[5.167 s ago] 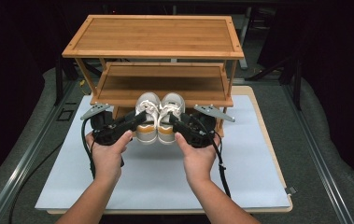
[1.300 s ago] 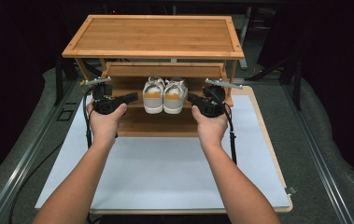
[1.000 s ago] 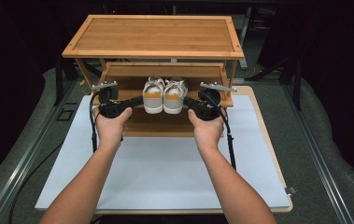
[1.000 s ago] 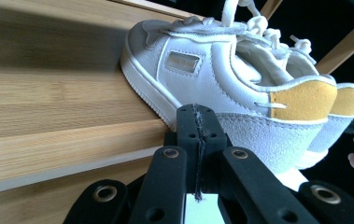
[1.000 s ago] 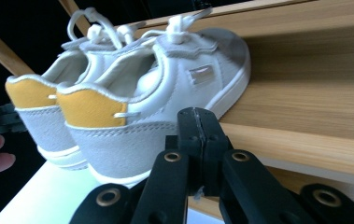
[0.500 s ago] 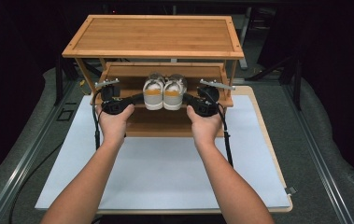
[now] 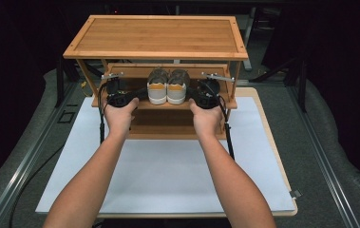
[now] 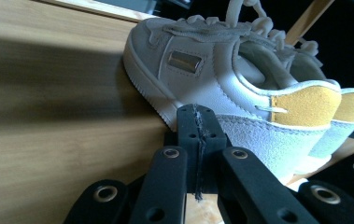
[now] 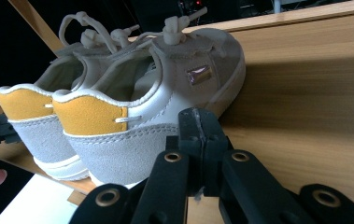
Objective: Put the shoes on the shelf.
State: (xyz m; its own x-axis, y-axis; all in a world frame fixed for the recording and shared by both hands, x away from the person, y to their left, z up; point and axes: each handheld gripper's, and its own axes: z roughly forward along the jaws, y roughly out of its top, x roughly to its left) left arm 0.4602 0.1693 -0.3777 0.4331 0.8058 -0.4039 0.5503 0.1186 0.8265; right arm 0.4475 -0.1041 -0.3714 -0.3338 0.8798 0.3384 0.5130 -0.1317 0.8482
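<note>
two shoes sit on the shelf between your grippers, left and right; both jaws pressed together, heels toward you.

1. The high view was evenly lit from above; the white mat was bright without glare, while the surroundings beyond the table fell into near-black.
2. The top of the wooden rack cast shade over the shelf below, dimming the pair of shoes between the two grippers.
3. In the left gripper view, a broad soft shadow band crossed the shelf board left of the closed jaws, and the wood there looked smeared and out of focus.
4. In the right gripper view, a similar shadow band lay right of the jaws; the shoe beside them was reasonably sharp.
5. All the pictures were soft and slightly grainy.
</note>
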